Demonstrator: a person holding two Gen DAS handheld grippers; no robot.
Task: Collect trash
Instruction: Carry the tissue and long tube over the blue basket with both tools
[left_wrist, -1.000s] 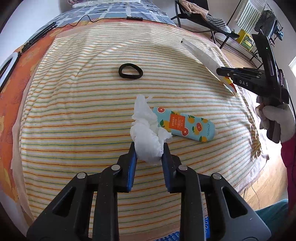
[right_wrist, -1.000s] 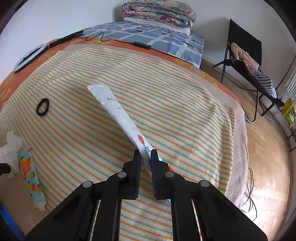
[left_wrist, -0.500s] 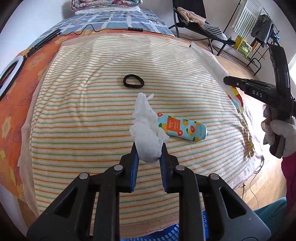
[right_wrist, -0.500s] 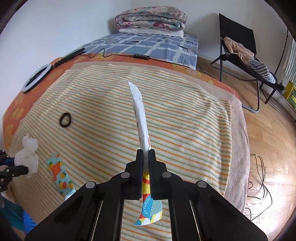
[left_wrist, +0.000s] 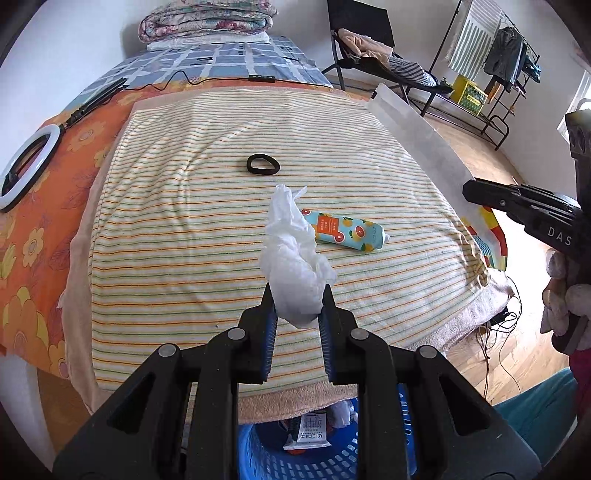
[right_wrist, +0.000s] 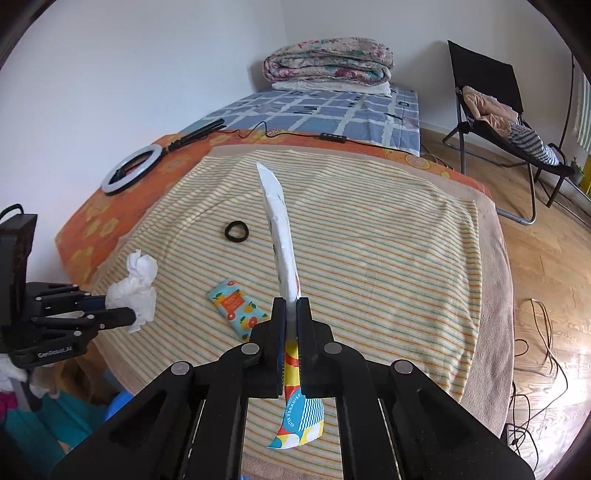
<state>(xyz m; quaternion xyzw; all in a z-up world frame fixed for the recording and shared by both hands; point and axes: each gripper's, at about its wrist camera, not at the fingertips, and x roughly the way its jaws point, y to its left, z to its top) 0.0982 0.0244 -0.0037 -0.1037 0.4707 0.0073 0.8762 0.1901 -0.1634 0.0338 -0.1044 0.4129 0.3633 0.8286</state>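
Both grippers have lifted and pulled back toward the near edge since a second ago: the striped towel (left_wrist: 207, 229) looks farther off, and the blue basket (left_wrist: 258, 454) now shows under the bed edge in the left wrist view.

Largest first. Bed with striped towel on top, orange floral sheet (left_wrist: 33, 221) to its left. Blue basket sits on the floor below the near edge and already holds a wrapper and some white scraps.

Right gripper (right_wrist: 291, 306) is pinched tight on the long white wrapper (right_wrist: 279, 229). Wrapper stands clear of the towel, printed end hanging below the jaws.

Left gripper (left_wrist: 297, 299) is clamped on the crumpled tissue (left_wrist: 291, 254), which bulges above the jaws and is off the towel.

Remaining on the towel: citrus-print tube (left_wrist: 343, 230) near the middle and black hair tie (left_wrist: 263, 164) beyond it. Probably neither is trash, though I can't be sure.

Step in hand, as I read it: carry both items to the basket and drop.

How to do it well:
- Keep both grips closed until each item is over the basket opening. Tissue is light and will drift if released high.
- Left is nearer the basket, so drop the tissue first, low, then clear out.
- Wrapper is long and stiff-ish. Tip it so the hanging printed end enters first, or it may bridge the rim and slide out.
- Don't sweep the wrapper's free end across the tube or hair tie on the way.
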